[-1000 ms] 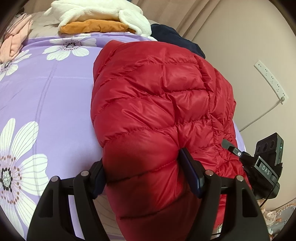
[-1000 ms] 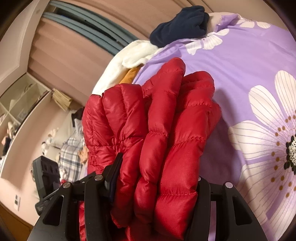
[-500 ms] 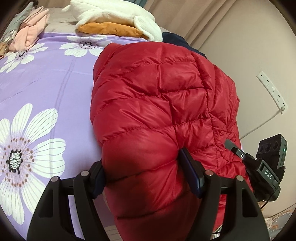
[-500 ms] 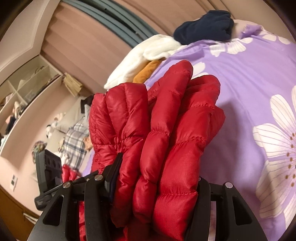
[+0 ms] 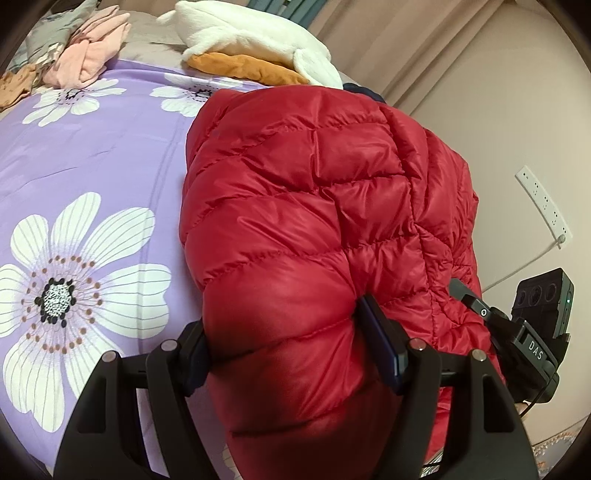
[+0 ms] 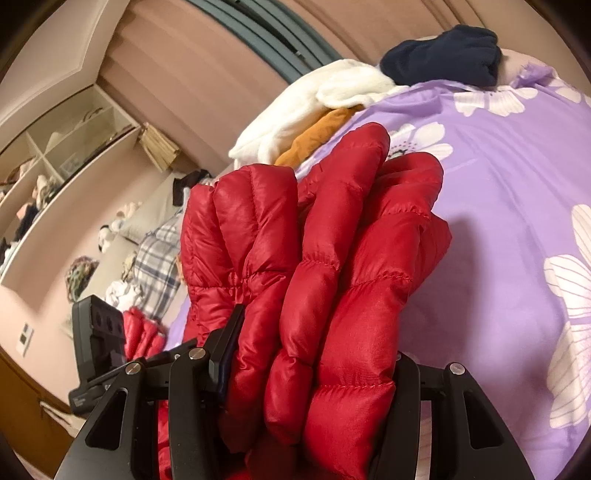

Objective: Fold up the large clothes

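A red quilted puffer jacket point(image 5: 317, 206) lies bunched over the purple flowered bedspread point(image 5: 92, 177). My left gripper point(image 5: 291, 347) is shut on a thick puffy fold at its near end, both pads pressed into the fabric. In the right wrist view the same red jacket point(image 6: 325, 258) stands up in several stacked folds, and my right gripper point(image 6: 314, 373) is shut on that bundle. The right gripper's body point(image 5: 532, 332) shows at the lower right of the left wrist view, and the left gripper's body point(image 6: 96, 343) at the lower left of the right one.
A white fleece point(image 5: 255, 33) over an orange garment point(image 5: 247, 66) lies at the far edge of the bed, pink clothes point(image 5: 92, 59) far left, a navy garment point(image 6: 443, 55) at the far corner. A power strip point(image 5: 543, 206) hangs on the wall. Shelves point(image 6: 55, 155) and piled clothes stand beyond the bed.
Both grippers have shifted across the bed with the jacket still held and have rolled a little. More of the far clothes piles and the big flower print came into view.
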